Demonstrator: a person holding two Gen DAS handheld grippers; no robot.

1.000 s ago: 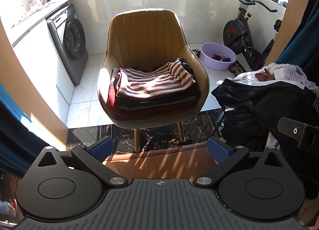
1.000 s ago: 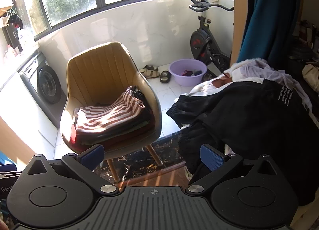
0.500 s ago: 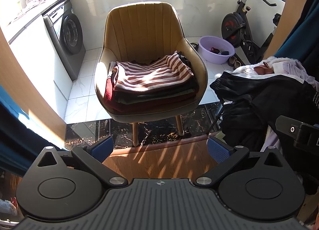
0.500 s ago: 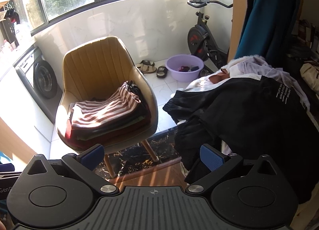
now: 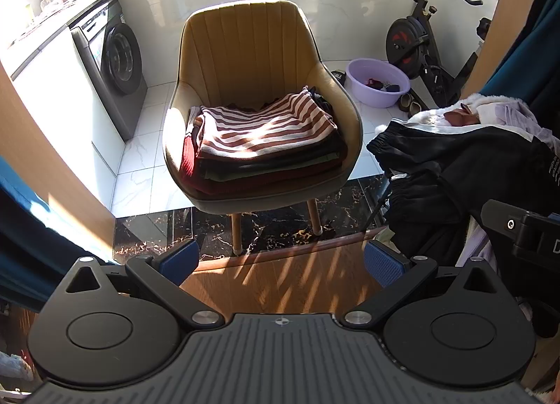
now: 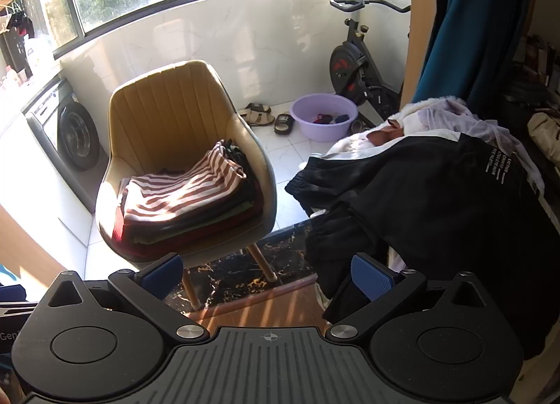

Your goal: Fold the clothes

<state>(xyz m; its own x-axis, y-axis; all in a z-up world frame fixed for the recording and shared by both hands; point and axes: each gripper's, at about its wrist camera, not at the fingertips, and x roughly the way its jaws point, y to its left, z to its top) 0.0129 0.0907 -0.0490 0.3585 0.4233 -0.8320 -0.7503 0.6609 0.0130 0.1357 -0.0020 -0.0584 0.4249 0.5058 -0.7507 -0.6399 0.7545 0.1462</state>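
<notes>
A stack of folded clothes topped by a red-and-white striped garment [image 5: 262,131] lies on the seat of a tan armchair [image 5: 245,40]; the right wrist view shows the garment [image 6: 182,194] and the chair [image 6: 164,103] too. A pile of unfolded clothes with a black garment on top [image 5: 465,173] sits at the right, also in the right wrist view [image 6: 448,201]. My left gripper [image 5: 281,262] is open and empty above the wood floor, short of the chair. My right gripper [image 6: 267,276] is open and empty, its right finger near the black garment's hanging edge.
A washing machine [image 5: 115,64] stands at the left. A purple basin [image 5: 378,82] and an exercise bike [image 5: 420,40] stand behind the pile. Sandals [image 6: 259,117] lie on the white tiles. A blue curtain [image 6: 476,26] hangs at the right. Part of the right gripper's body [image 5: 525,229] shows at the right.
Both grippers have drawn back a little, so the chair and the piles look slightly farther. Both stay open and empty. The clothes have not moved.
</notes>
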